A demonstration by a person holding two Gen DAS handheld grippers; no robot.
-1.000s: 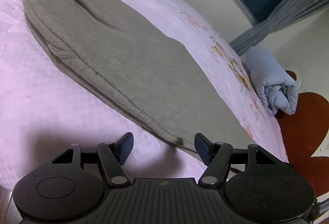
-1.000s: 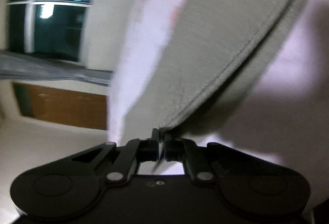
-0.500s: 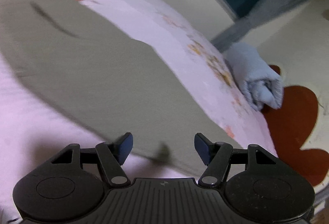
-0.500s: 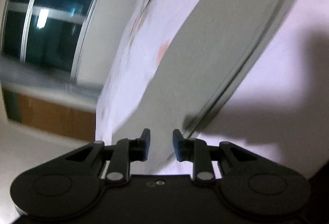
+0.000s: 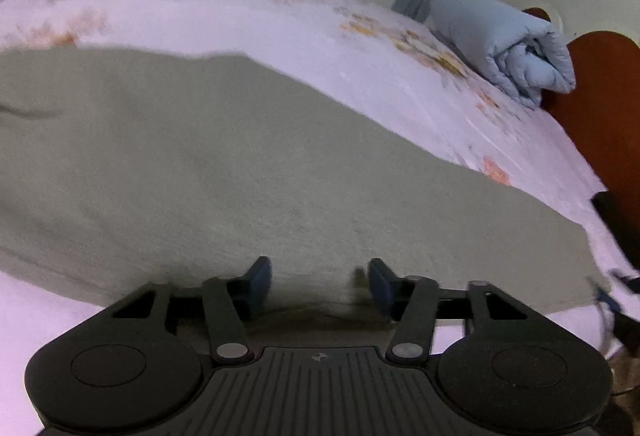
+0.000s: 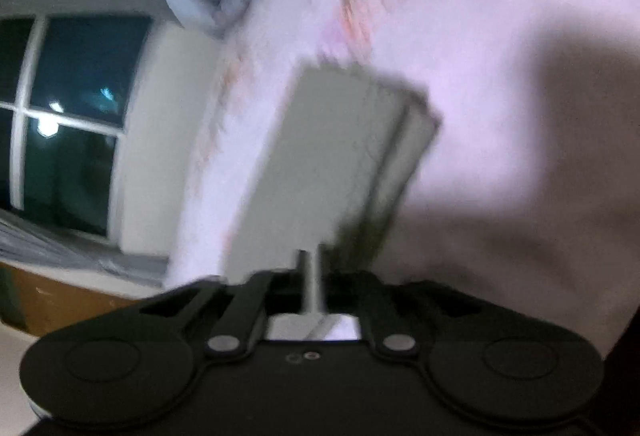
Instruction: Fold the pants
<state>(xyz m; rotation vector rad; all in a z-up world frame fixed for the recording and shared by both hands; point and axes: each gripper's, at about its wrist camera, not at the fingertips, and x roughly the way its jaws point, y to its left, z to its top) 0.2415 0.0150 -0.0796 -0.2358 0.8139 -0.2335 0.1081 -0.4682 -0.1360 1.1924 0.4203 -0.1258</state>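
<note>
The left gripper (image 5: 320, 276) is low and level, its two blue-padded fingers (image 5: 260, 274) spread wide apart, nothing between them. The black linkage arms angle inward from the round housings behind. The right gripper (image 6: 310, 268) is blurred; its fingers look drawn nearly together at the centre, though whether they fully meet cannot be told.

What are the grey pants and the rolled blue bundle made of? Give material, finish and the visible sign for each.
Grey pants: probably a soft knit such as fleece or sweatshirt cotton; matte, slightly fuzzy surface, no sheen. Blur leaves the weave open.
Rolled blue bundle: looks like a padded, quilted fabric, likely a thin comforter; puffy layered folds with stitched lines at the rolled end.
</note>
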